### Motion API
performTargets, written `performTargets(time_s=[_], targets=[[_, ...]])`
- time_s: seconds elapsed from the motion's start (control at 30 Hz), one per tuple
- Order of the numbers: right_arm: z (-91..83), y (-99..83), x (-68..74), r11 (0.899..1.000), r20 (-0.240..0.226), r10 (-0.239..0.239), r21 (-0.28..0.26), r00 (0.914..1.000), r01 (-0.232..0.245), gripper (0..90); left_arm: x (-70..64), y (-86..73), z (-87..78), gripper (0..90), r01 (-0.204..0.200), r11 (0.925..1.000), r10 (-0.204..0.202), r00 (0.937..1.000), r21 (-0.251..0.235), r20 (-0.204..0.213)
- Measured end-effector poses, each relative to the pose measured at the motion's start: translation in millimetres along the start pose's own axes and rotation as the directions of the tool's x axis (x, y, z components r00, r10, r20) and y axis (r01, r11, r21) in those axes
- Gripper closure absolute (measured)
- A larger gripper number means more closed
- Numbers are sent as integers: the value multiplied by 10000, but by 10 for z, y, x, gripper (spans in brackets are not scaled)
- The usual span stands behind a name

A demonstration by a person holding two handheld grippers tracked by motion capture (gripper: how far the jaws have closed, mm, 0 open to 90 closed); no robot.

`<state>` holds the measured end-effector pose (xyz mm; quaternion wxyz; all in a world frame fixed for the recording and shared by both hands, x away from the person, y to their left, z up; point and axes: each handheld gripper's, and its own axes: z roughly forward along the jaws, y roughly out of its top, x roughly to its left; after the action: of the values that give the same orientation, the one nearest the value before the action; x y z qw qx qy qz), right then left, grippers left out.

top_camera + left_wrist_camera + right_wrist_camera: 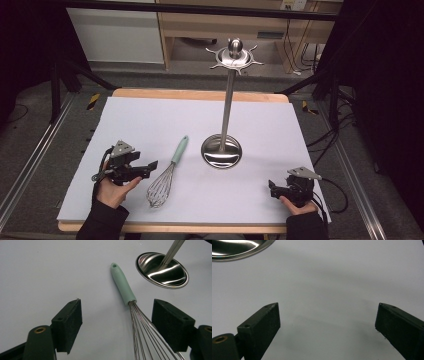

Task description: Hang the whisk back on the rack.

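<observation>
A wire whisk (pixel 167 174) with a mint-green handle lies on the white table cover (pixel 150 120), handle pointing away from me. My left gripper (pixel 150 167) hovers open just left of it; in the left gripper view (pixel 117 322) the whisk's wires (pixel 142 327) run between the jaws, nearer the right jaw, untouched. A steel utensil stand (pixel 221 150) with a round base, tall pole and hooked top (pixel 234 55) rises right of the whisk. Its base (pixel 162 268) shows ahead of the left gripper. My right gripper (pixel 272 189) rests open at the front right, nothing between its jaws (pixel 327 325).
The stand's base rim (pixel 239 248) shows at the upper left of the right gripper view. A wooden table edge (pixel 200 94) borders the white cover at the back. Cables (pixel 335 190) trail off the right side. Shelving stands behind the table.
</observation>
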<state>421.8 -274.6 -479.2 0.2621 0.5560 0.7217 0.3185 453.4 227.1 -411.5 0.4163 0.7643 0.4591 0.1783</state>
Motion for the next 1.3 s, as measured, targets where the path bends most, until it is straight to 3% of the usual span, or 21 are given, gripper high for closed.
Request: performTargets(time_s=[0.3, 0.6, 0.83, 1.3], targets=[[10, -1, -2, 10000, -46, -51, 40, 10000, 52, 65, -20, 123, 37, 245, -38, 9999, 35, 9998, 138, 196], [19, 1, -1, 10000, -92, -65, 38, 9999, 65, 65, -109, 229, 121, 285, -443, 9960, 428, 9989, 779, 204], [25, 1, 4, 9999, -99, -72, 93, 9999, 73, 65, -149, 285, 174, 291, -422, 9931, 390, 9987, 1094, 318], [20, 10, 6, 10000, -187, 13, 27, 9998, -13, 64, -222, 459, 318, 336, -704, 9797, 613, 9967, 1878, 541]])
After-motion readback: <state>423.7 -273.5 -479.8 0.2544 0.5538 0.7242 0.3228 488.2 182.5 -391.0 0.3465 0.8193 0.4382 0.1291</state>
